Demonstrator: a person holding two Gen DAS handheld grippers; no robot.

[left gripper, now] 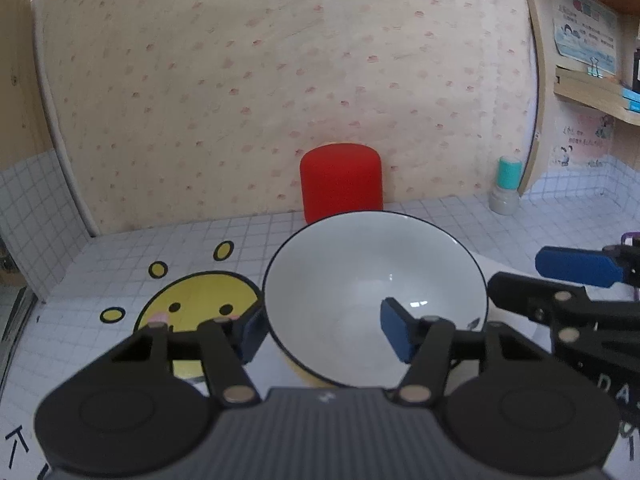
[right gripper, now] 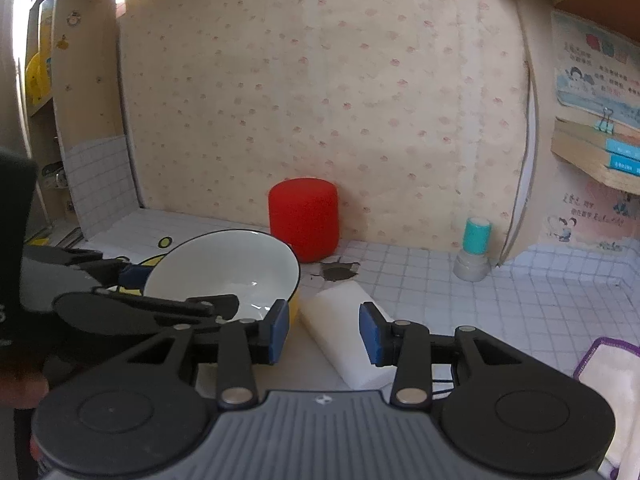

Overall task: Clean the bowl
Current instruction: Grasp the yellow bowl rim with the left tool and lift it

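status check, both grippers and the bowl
Left gripper fingers astride bowl rim, grip unclear. Right gripper open over white sponge. Nothing blocking.

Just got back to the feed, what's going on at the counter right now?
A person is working with two handheld grippers. The left gripper straddles the rim of the white bowl, one finger outside and one inside; whether the fingers press the rim is unclear. The bowl looks tipped toward the camera. The right gripper is open, its fingers either side of a white sponge block on the tiled counter. A purple-edged cloth lies at right. No wiping yet.
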